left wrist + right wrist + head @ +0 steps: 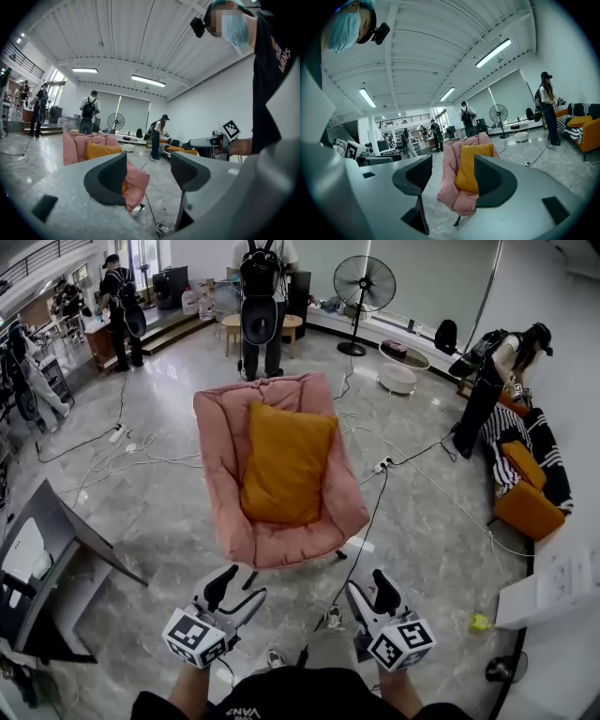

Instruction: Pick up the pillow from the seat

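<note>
1. Two hand-held grippers, both empty: the left hand-held gripper (239,589) and the right hand-held gripper (370,585) sit low in the head view, apart from the pink chair (281,542) and touching nothing.
2. Left gripper view: jaws wide apart, with only the far chair and the floor between them. Right gripper view: the same, jaws wide apart and nothing gripped.
3. The orange pillow (286,465) leans against the chair back with its lower edge on the seat, at the centre of the head view.
4. Head view only: the whole pillow outline, the white cables (141,460) on the floor at left, and a black cable (373,512) at lower right of the chair.
5. Left gripper view only: the right hand-held gripper side-on at right of frame, with its marker cube above it.
6. Both gripper views show the ceiling lights; the head view does not.
7. Hidden in the left gripper view: the left jaw covers the pillow's lower part and much of the seat.
8. Hidden in the right gripper view: the right jaw cuts off the pillow's lower right corner.
9. Head view: the chair legs are mostly under the seat. The hands are partly behind the marker cubes, and the arms are cut off at the bottom edge.
10. The fan (364,282) and the person with backpack (261,296) are at top centre, small in both gripper views.
</note>
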A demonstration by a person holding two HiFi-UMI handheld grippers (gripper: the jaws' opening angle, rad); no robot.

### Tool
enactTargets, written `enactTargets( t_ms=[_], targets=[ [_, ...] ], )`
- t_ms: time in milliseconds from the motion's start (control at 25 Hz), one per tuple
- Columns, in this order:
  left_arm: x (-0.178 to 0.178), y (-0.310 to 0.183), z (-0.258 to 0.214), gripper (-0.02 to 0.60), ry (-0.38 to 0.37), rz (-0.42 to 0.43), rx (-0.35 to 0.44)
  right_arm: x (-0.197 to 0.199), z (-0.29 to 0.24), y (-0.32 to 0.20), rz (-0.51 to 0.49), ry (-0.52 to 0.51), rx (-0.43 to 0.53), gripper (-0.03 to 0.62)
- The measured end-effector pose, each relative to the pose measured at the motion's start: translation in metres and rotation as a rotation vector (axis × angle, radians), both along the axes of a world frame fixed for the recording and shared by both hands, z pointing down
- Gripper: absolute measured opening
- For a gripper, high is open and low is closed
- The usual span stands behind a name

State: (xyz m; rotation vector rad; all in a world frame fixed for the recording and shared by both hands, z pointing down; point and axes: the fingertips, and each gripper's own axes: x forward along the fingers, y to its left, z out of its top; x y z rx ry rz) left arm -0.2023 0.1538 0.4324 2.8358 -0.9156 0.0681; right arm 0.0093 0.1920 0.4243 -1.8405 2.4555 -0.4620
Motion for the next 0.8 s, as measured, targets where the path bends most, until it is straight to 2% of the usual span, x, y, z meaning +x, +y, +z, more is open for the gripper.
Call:
enactTargets(
  t_ms=[160, 360, 640, 800],
  targets=[
    [0.009, -0.023, 0.004, 0.288, -0.001, -0.019, -0.014, 0.009, 0.005, -0.027, -0.025, -0.007, -0.004, 0.261],
    [0.027, -0.069, 0.002, 0.288, -0.01, -0.089, -0.012, 0.032, 0.01, -0.082, -0.076, -0.01, -0.017, 0.261],
    [0.077, -0.143, -0.006, 0.288, -0.024, -0.167, 0.007, 0.083, 0.008, -0.166, -0.151, 0.006, -0.028, 0.261],
    [0.108, -0.173, 0.001, 0.288, -0.028, -0.205, -0.01, 0.11, 0.012, -0.205, -0.196, 0.009, -0.032, 0.261]
  ],
)
